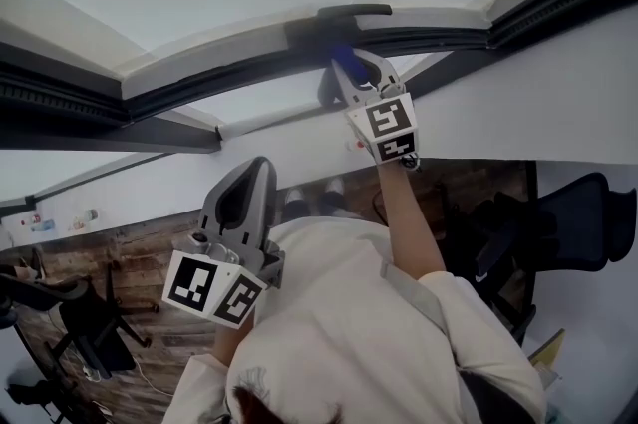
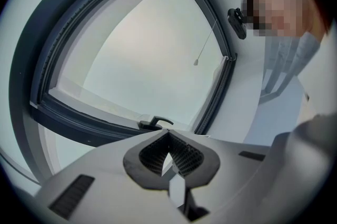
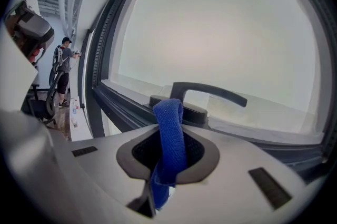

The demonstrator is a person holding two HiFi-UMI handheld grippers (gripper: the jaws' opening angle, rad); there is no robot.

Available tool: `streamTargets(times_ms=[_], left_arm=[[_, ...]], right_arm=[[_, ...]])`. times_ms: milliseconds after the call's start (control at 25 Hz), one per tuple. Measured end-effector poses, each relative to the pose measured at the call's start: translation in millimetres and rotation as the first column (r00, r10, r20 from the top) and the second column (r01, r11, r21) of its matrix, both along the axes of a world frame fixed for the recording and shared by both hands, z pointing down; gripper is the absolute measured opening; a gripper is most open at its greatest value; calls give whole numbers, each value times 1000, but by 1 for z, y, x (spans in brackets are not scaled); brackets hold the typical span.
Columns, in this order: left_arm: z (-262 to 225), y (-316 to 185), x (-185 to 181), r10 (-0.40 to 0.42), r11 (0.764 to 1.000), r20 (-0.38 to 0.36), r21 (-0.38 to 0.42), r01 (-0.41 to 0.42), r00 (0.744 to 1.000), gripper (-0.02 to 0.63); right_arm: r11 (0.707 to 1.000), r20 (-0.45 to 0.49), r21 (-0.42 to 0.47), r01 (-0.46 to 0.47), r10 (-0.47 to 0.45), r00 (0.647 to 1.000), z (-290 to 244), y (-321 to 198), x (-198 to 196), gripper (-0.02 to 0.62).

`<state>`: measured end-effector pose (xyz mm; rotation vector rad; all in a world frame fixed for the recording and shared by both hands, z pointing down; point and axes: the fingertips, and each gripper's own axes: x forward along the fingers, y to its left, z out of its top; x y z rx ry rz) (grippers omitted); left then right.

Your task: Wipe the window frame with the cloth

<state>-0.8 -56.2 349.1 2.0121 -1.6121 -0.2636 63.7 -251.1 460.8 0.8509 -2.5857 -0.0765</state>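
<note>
Dark window frame (image 3: 113,106), a black handle (image 3: 210,92) (lever lying sideways) mounted on its rail

I'm seeing a bright blue cloth (image 3: 169,138), fine ribbed weave, at six o'clock in my right gripper view. The window frame (image 3: 121,107) reads dark grey to black, handle (image 3: 210,92) matching. Left gripper (image 1: 259,168) and right gripper (image 1: 349,73) both pale grey, black-and-white square markers on their cubes (image 1: 389,125). The glass (image 3: 221,33) is milky white.
</note>
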Motion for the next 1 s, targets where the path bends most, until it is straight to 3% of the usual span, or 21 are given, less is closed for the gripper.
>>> streamTargets(times_ms=[280, 1000], left_arm=[[0, -12, 33, 67, 998, -5, -7, -67, 998, 5], [-3, -34, 71, 105, 994, -17, 7, -105, 994, 5]], right_arm=[[1000, 5, 1, -6, 6, 1000, 0, -9, 16, 54], [998, 20, -5, -61, 61, 998, 0, -33, 62, 54]])
